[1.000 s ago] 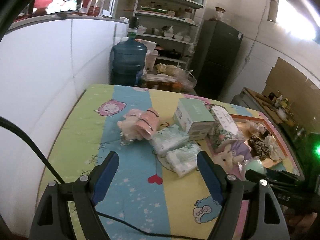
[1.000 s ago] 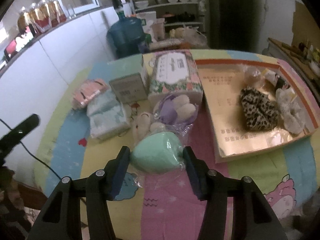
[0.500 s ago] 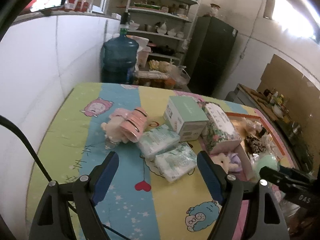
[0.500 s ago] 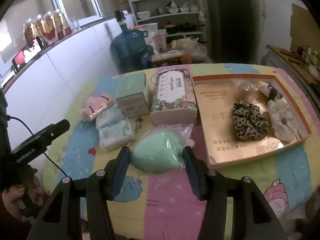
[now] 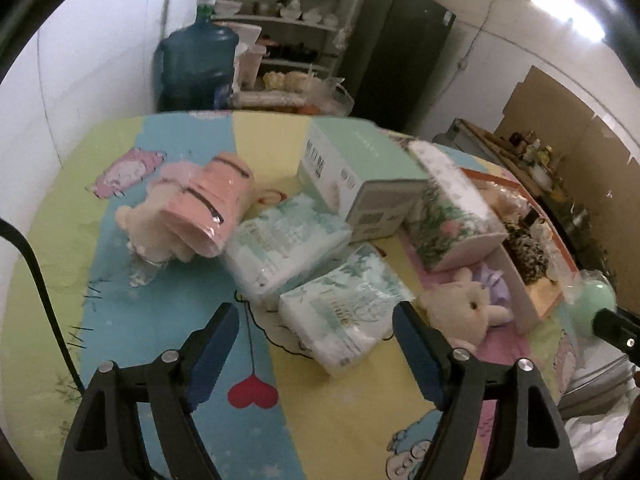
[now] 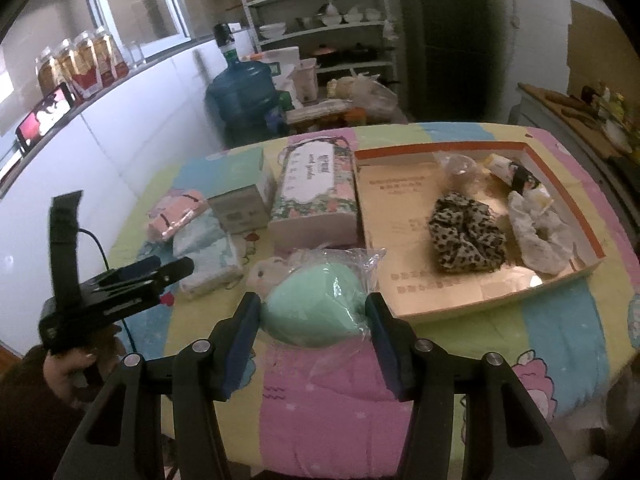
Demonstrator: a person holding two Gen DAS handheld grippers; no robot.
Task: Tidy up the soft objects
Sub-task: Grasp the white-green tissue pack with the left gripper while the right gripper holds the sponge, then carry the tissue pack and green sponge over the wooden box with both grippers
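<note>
Right gripper (image 6: 314, 318) clamped on the mint-green sponge (image 6: 314, 310) in its clear wrapper, fingers pressing both flanks, sponge lifted off the counter (image 6: 560, 320) and hanging at about 7 o'clock of the shallow cardboard tray (image 6: 404, 184). Carried higher than a second ago, with the whole tray now in sight beyond it. Leopard scrunchie (image 6: 466, 238) and white scrunchie (image 6: 538, 232) already lying in the tray, so likely the sponge's destination too.

Left gripper (image 5: 316, 332) released, nothing between its fingers, jaws just narrowed a little though still wide. Dropped closer to the counter than a second ago; nearer tissue pack (image 5: 344, 314) now straddled in view between the blue pads, second tissue pack (image 5: 286, 244) at 11 o'clock of it, cream plush rabbit (image 5: 460, 314) at 3 o'clock. Probably lining up the next pick while the sponge travels.
</note>
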